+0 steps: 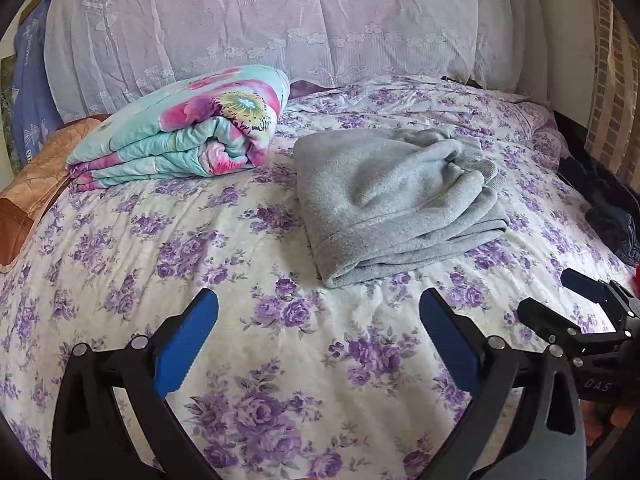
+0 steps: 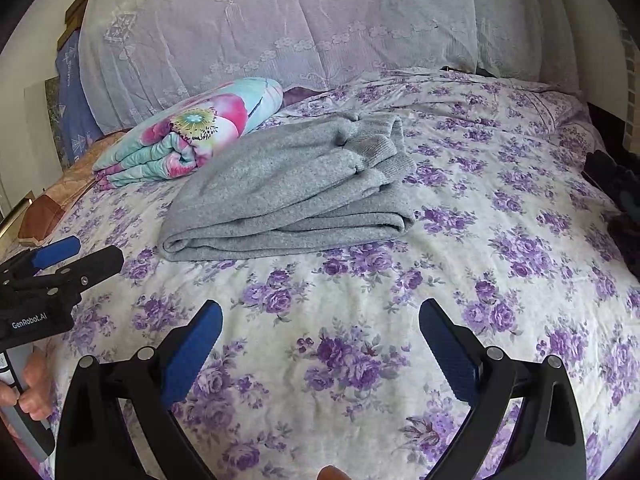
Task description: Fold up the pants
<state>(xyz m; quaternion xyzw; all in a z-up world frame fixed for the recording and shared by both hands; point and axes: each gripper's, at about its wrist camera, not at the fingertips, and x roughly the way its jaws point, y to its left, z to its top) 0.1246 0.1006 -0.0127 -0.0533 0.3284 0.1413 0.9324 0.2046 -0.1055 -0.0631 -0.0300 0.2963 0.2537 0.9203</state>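
Observation:
The grey fleece pants (image 1: pixel 392 200) lie folded into a thick bundle on the purple-flowered bedsheet (image 1: pixel 280 360), ribbed cuffs at the far right end; they also show in the right wrist view (image 2: pixel 292 196). My left gripper (image 1: pixel 318 312) is open and empty, hovering over the sheet just in front of the pants. My right gripper (image 2: pixel 320 324) is open and empty, also short of the pants. The right gripper shows at the right edge of the left wrist view (image 1: pixel 560 296); the left gripper shows at the left edge of the right wrist view (image 2: pixel 88 254).
A folded turquoise and pink floral quilt (image 1: pixel 188 132) lies left of the pants. A lace-covered headboard or pillows (image 1: pixel 280 16) stand behind. Dark clothing (image 1: pixel 604 208) lies at the bed's right edge. An orange-brown cloth (image 1: pixel 32 192) lies at the left.

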